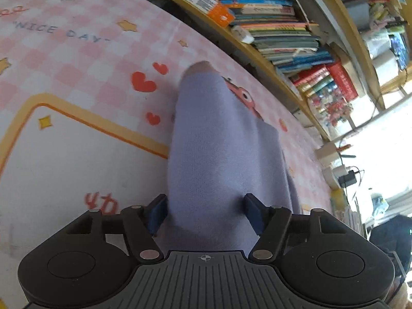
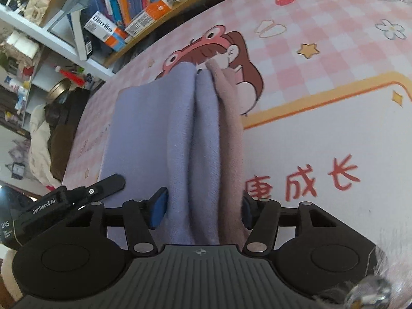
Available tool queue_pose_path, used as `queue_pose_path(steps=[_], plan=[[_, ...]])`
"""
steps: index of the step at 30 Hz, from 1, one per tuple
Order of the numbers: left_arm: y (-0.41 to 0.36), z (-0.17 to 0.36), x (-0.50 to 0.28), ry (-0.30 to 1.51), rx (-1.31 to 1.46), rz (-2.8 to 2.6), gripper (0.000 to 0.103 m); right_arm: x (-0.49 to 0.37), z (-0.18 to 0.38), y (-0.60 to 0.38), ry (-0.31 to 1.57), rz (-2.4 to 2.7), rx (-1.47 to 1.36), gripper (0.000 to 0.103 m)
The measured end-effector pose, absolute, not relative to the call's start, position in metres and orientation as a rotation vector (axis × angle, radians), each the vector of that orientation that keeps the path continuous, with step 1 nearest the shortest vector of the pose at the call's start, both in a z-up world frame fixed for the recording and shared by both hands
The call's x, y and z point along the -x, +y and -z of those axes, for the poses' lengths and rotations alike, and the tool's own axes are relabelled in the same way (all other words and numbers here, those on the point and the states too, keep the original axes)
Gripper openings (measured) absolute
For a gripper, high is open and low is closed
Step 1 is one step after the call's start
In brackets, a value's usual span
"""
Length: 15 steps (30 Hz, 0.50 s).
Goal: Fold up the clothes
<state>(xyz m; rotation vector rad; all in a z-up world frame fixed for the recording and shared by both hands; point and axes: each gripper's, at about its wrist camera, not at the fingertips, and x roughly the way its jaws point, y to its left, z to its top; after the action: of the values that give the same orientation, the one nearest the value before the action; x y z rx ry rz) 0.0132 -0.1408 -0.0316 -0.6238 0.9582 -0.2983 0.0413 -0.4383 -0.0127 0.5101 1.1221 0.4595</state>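
Pink checked mat point(image 1: 77, 59) with cartoon prints fills most of both views. Bookshelf point(image 1: 283, 25) packed with books curves across the upper right of the left view and the upper left of the right view; orange-and-white boxes point(image 2: 154, 13) on its ledge. Nothing lies on the garment. Lavender garment point(image 1: 221, 141) lies on the mat at frame centre – long axis from the bottom centre up toward the shelf. In the right view it shows lengthwise folds with a pinkish strip point(image 2: 231, 134) along the right edge. Left gripper point(image 1: 206, 213): jaws part-open, fabric between them, pads near the cloth – contact unclear. Right gripper point(image 2: 202, 209): same, fabric bunched between the pads, grip unclear.
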Motion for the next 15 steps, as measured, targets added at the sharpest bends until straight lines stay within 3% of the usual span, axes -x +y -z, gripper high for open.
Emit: queue_pose_path(steps=[3, 6, 11, 15], plan=[[-0.149, 0.027, -0.013, 0.953, 0.569, 0.272, 0.051, -0.046, 0.011, -0.431, 1.122, -0.486, -0.466, 0.039], [-0.159, 0.011, -0.004, 0.908, 0.494, 0.270, 0.046, -0.039, -0.004, -0.423, 1.035, -0.507, -0.344, 0.031], [-0.159, 0.013, -0.003, 0.937, 0.484, 0.270, 0.051, -0.027, -0.009, -0.418, 0.987, -0.512, -0.246, 0.032], [-0.147, 0.024, -0.006, 0.962, 0.557, 0.281, 0.058, -0.032, 0.002, -0.429, 1.040, -0.493, -0.341, 0.044]])
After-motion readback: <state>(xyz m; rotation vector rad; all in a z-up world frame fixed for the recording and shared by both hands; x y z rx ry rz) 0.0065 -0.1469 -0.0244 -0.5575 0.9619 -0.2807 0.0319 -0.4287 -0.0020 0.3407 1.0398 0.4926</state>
